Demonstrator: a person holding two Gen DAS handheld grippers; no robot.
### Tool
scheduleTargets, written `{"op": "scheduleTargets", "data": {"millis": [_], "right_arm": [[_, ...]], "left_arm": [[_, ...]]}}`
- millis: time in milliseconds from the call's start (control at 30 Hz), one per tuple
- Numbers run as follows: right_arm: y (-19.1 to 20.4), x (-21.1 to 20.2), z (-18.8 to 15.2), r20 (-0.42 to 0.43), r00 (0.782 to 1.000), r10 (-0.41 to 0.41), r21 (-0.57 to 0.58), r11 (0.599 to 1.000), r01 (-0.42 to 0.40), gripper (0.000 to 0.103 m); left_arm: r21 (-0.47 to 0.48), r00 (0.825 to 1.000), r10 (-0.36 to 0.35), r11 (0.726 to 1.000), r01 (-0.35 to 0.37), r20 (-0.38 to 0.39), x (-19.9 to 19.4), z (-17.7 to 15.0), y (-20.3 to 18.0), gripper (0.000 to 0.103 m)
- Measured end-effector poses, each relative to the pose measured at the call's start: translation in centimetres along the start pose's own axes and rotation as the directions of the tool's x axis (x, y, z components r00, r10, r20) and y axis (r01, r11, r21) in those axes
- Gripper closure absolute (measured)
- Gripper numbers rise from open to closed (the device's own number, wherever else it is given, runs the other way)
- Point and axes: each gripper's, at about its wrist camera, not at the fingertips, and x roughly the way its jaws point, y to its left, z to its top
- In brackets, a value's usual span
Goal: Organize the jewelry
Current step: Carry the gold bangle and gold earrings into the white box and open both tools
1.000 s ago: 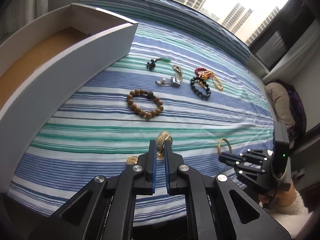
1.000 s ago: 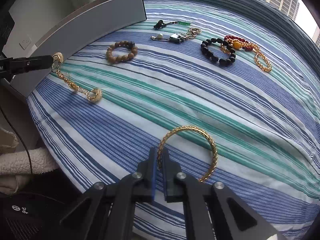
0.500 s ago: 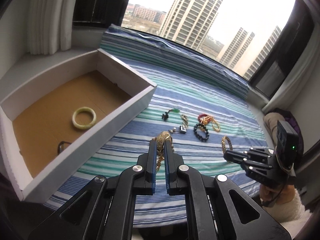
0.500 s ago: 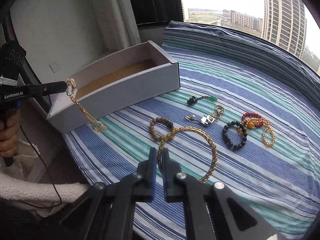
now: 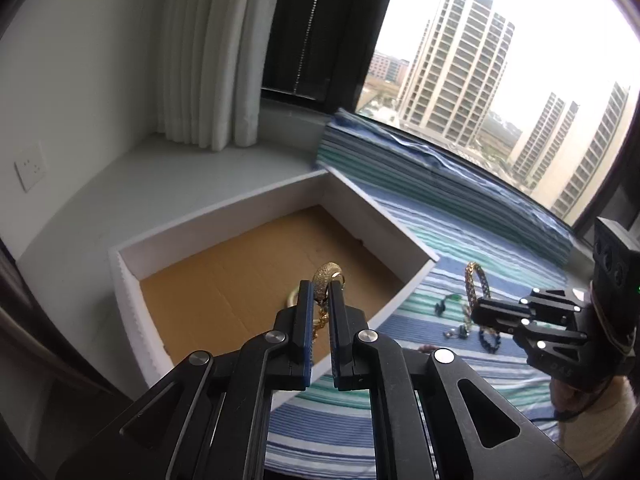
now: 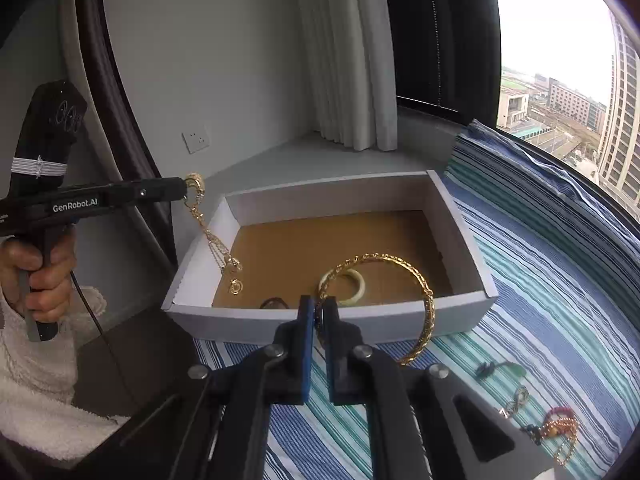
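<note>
Two gold pieces are held in the air near the white box point(image 6: 400, 322). The left claw point(image 5: 320, 286) is clamped on a gold chain point(image 6: 214, 240), pinching a thick, finely textured curved link at its top; the rest hangs down in thin strands to small rings that dangle over the box's near-left corner, just above its brown cardboard floor. The right claw point(image 6: 319, 312) is closed on a gold bangle point(image 6: 416, 276), a wide open hoop of braided or linked texture, gripped at its left rim and held roughly level with the box's front wall, on the side facing the camera.

Inside the box lies a pale cream ring-shaped bangle point(image 6: 354, 290) and a small dark loop point(image 6: 274, 303) near the front wall. The box stands at the left end of a blue, green and white striped cloth point(image 6: 560, 300). Farther right on the cloth lie a small dark and green pendant point(image 6: 500, 369), a silvery twisted piece point(image 6: 517, 398), and a cluster of red and gold beaded strands point(image 6: 560, 428). White curtains point(image 6: 348, 60) hang behind.
</note>
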Motion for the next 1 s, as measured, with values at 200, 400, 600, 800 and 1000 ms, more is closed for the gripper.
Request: {"op": "scheduleTargets", "data": {"millis": [200,400,600,800,1000], "right_arm": [[4.6,9.4,5.3,-0.074,0.995,0.066,-0.108,0.991,-0.074,0.098],[6.9,19.4,6.8,-0.177,0.984,0.027,-0.160,0.986,-0.056,0.098],[6.1,23.1,6.8,-0.211,0.977,0.021,-0.084,0.996,-0.040,0.084],[5.8,18.3,5.6,-0.148,0.987,0.059,-0.089,0.993,-0.073,0.084],[4.7,12.8,1.3,-0.074,0.995,0.064,-0.059,0.996,-0.069,0.075]], "left_arm": [[-0.057,0.991,0.115,0.991,-0.119,-0.069,5.4,-0.4,5.3,0.098],[-0.101,0.966,0.213,0.968,-0.229,-0.148,10.5,-2.4,9.7,0.098],[-0.119,0.943,0.263,0.949,-0.291,-0.203,12.9,-3.9,12.1,0.073],[-0.116,0.951,0.261,0.952,-0.282,-0.164,11.1,-5.2,11.4,0.044],[-0.062,0.974,0.189,0.978,-0.198,-0.121,9.3,-7.5,6.4,0.033]]}}
